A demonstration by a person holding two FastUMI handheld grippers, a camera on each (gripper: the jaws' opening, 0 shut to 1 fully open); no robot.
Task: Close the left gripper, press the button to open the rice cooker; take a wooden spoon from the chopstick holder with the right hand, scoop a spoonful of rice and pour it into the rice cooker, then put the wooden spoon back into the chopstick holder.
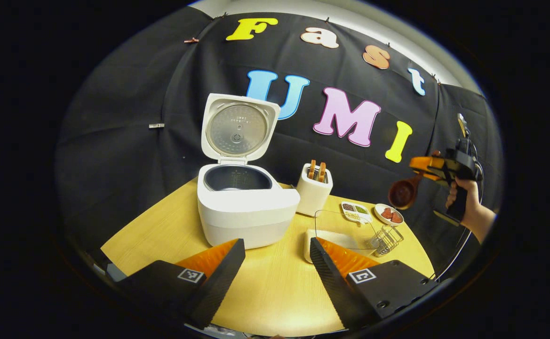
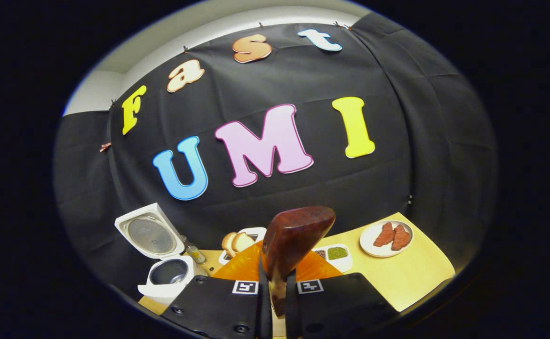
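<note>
The white rice cooker (image 1: 249,209) stands on the round wooden table (image 1: 275,292) with its lid (image 1: 239,128) raised and the dark inner pot showing. My left gripper (image 1: 277,278) hovers low in front of it, open, nothing between its fingers. A clear box of white rice (image 1: 343,233) sits to the cooker's right, with the wire chopstick holder (image 1: 388,239) beside it. High at the right, a hand holds my right gripper (image 1: 424,168), shut on the handle of the wooden spoon (image 1: 402,193). In the right gripper view the spoon (image 2: 296,238) rises upright from the shut gripper (image 2: 278,294), with the open cooker (image 2: 167,275) far below left.
A white toaster (image 1: 314,190) with bread slices stands right behind the cooker. A small divided dish (image 1: 355,211) and a plate of meat slices (image 2: 386,238) lie near the table's far right edge. The black cloth wall closes off the back.
</note>
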